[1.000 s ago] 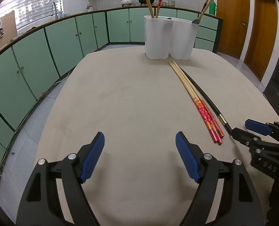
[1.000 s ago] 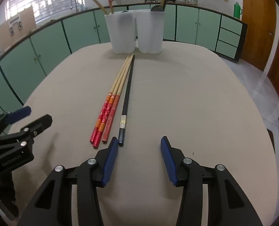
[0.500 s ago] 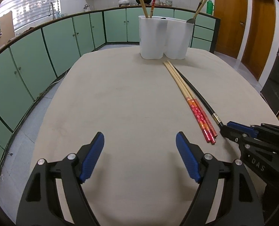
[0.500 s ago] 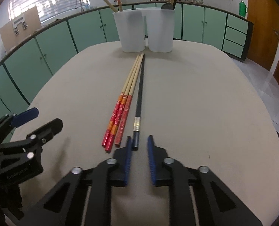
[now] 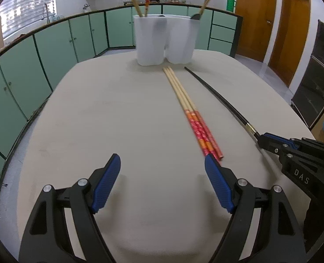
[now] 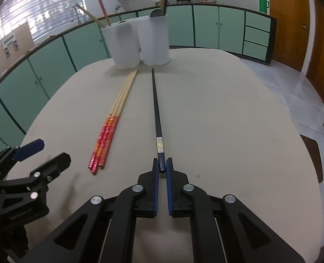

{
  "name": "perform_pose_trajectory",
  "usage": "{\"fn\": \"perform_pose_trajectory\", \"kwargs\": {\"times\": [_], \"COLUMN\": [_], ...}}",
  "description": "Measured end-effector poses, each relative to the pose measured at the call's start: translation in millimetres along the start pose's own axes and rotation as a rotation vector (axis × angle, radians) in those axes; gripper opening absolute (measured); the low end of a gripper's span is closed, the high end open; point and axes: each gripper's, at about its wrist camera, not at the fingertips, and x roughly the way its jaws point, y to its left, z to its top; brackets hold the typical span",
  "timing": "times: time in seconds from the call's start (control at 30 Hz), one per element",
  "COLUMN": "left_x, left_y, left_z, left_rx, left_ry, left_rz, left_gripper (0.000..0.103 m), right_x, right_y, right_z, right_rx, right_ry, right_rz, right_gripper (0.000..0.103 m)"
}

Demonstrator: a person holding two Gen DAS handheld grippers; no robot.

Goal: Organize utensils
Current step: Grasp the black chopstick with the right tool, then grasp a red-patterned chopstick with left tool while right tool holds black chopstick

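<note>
Black, slim chopstick (image 6: pixel 157 118) is clamped in my right hand-held gripper (image 6: pixel 162 168); left hand-held gripper (image 5: pixel 162 164) gapes empty; three red-handled bamboo chopsticks (image 5: pixel 191 111) await the white twin-cup holder (image 5: pixel 165 41).

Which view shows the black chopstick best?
The right wrist view: the black chopstick runs full length down the middle, its end pinched in the right gripper. The left wrist view shows it off to the side, curved by the lens.
</note>
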Motion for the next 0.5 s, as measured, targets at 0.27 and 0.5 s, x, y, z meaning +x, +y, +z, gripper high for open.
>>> {"fn": "perform_pose_trajectory", "kwargs": {"times": [0.27,0.5], "left_x": [14.8,19.6], "left_y": [-19.9,-18.2], "left_z": [-0.2,2.5], "left_rx": [0.037,0.026], "left_ry": [0.044,0.061], "left_rz": [0.005,0.016], "left_gripper": [0.077,0.078], "right_x": [0.5,0.8], "right_y": [-2.9,-2.5], "right_z": [-1.0,-1.8], "right_rx": [0.006,0.003], "right_ry": [-0.004,-0.002], "right_rz": [0.005,0.018], "right_gripper": [0.007,0.006]}}
